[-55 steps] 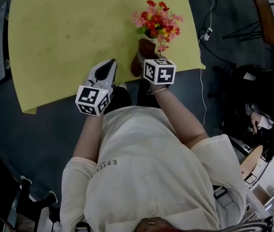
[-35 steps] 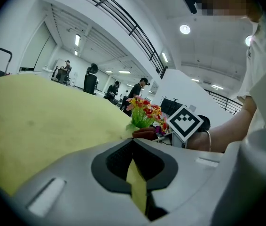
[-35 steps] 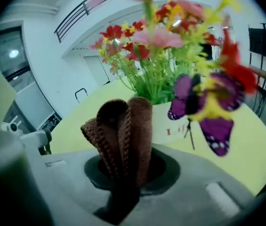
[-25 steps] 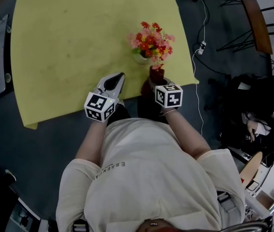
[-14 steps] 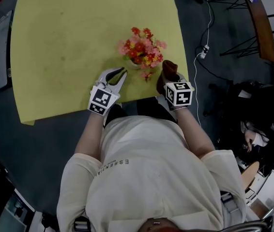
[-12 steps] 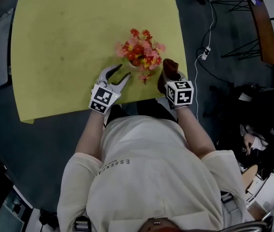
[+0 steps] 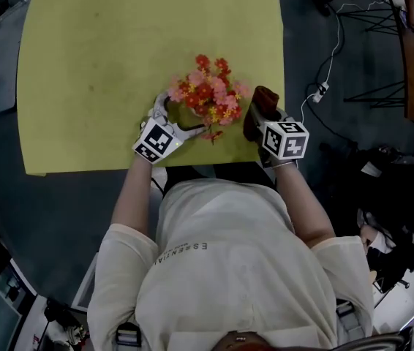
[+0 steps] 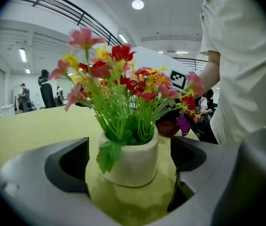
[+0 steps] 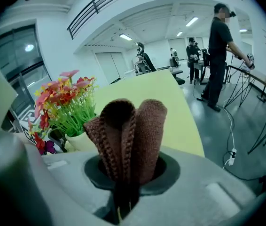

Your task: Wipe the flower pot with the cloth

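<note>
Now right gripper (image 9: 123, 187) clamps cloth (image 9: 129, 135) near flower pot (image 9: 78, 142).

A yellow-green counter (image 7: 104, 64) is filling the upper half of the head view, standing on a dark floor (image 7: 61, 218). A white cable (image 7: 333, 53) is trailing across that floor to its right. Further off, a person in dark clothes (image 9: 220, 55) is standing at a long desk (image 9: 260, 81), and ceiling lights (image 8: 137, 4) are glowing overhead.

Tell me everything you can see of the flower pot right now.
The flower pot is a small, squat, cream pot, matte like ceramic, upright on the yellow table. Red, pink and yellow flowers on green stems fill it. It stands between the left gripper's jaws, which have just been opening; neither visibly touches it.
</note>
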The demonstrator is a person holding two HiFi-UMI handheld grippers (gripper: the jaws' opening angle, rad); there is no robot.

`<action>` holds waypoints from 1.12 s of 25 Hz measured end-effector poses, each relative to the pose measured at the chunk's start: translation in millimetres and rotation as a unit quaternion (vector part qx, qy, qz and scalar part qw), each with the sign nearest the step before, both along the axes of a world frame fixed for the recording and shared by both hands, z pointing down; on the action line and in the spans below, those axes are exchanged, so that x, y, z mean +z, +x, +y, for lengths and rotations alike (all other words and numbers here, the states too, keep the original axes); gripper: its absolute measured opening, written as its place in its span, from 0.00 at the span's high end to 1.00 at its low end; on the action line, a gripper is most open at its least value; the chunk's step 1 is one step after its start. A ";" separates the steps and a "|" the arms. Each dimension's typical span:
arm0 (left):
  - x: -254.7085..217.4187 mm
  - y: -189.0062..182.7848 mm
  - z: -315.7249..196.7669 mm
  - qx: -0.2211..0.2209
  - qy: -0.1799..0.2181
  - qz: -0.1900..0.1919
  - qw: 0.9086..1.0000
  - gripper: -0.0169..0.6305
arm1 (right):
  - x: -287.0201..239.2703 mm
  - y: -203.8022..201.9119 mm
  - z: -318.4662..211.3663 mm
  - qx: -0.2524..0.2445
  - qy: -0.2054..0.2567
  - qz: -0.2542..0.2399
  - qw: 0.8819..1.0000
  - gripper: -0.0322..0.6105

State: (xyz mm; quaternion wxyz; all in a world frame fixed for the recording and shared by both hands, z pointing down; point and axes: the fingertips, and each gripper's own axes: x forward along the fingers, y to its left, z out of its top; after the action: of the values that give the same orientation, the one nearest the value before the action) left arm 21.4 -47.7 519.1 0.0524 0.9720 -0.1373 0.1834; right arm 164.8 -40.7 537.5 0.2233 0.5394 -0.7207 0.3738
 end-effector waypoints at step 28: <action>-6.5 34.3 -8.2 0.076 -0.018 0.016 0.997 0.14 | 2.8 4.0 3.8 -0.029 -0.004 -0.004 1.000 0.88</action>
State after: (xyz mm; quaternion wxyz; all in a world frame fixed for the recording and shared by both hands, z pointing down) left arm 55.7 -55.9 512.6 0.0583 0.9814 -0.0586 0.1735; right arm 168.8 -36.9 540.3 0.2332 0.5159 -0.7355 0.3721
